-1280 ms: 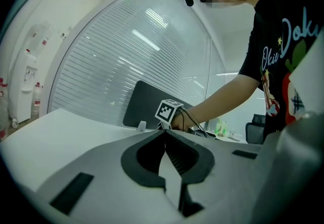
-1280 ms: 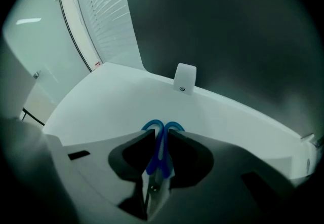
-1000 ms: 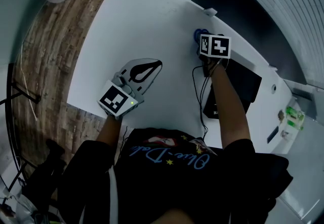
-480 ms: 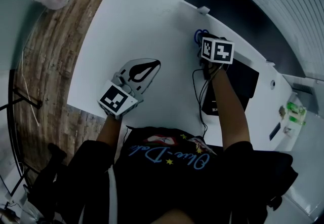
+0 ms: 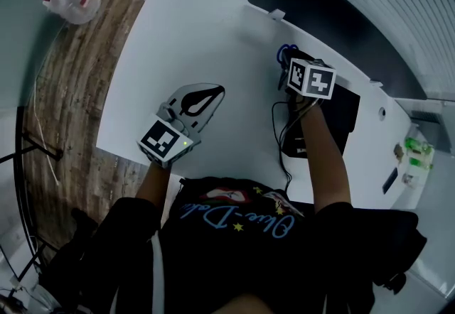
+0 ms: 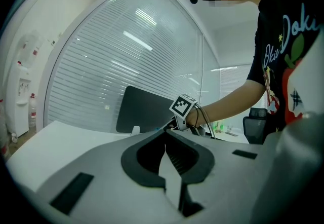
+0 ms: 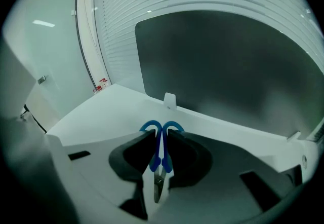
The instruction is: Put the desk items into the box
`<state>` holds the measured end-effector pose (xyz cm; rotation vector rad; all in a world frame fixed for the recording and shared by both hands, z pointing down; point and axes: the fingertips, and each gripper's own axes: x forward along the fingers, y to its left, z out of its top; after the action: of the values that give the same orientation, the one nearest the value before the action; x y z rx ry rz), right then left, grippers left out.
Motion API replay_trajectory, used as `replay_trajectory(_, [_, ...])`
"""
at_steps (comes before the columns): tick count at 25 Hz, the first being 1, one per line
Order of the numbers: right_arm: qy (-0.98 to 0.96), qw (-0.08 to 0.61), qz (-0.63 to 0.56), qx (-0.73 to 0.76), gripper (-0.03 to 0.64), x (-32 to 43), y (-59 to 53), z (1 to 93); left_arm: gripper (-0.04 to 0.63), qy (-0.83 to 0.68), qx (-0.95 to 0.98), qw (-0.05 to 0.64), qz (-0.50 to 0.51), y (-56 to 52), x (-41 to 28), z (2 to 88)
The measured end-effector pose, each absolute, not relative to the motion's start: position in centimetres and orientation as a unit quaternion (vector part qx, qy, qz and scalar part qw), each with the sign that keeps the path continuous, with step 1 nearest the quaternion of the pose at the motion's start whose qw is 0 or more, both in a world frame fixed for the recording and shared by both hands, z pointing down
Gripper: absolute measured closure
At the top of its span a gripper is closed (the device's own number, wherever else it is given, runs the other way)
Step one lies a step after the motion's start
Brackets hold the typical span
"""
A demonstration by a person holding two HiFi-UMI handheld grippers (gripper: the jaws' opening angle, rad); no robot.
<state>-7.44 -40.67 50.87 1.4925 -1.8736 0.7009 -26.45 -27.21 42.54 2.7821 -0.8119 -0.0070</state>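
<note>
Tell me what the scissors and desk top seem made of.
Scissors: handles look like smooth blue plastic, moulded into loops; blade is grey, likely metal. Desk top: plain, even white with no grain, probably laminate; core unseen.

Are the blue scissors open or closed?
Closed. The scissors show blue loops touching and blades together, between the jaws of the right gripper.

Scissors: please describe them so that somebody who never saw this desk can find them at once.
Over the white desk, look toward the dark panel along its far edge; the right gripper is in front of it. The scissors are clamped between its jaws, and their two blue handle loops, poking past the jaw tips, stand out from grey jaws and white desktop.
</note>
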Motion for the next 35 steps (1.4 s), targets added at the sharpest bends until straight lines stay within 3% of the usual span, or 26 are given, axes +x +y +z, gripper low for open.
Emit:
replay_trajectory(16, [-0.729,0.261,0.260,0.578,0.535,-5.8,-37.6,47.6,0.586,-0.276,0.957,0.088,0.025,-25.3,-25.5,41.1])
replay_trajectory(26, [-0.743,0.223,0.247,0.581,0.535,-5.5,-36.2,45.3,0.586,-0.266,0.956,0.120,0.023,-24.2,-24.5,39.7])
replay_trajectory(35, [-0.761,0.185,0.230,0.577,0.535,-6.0,-34.9,42.9,0.586,-0.266,0.960,0.067,0.055,-23.6,-24.3,39.6])
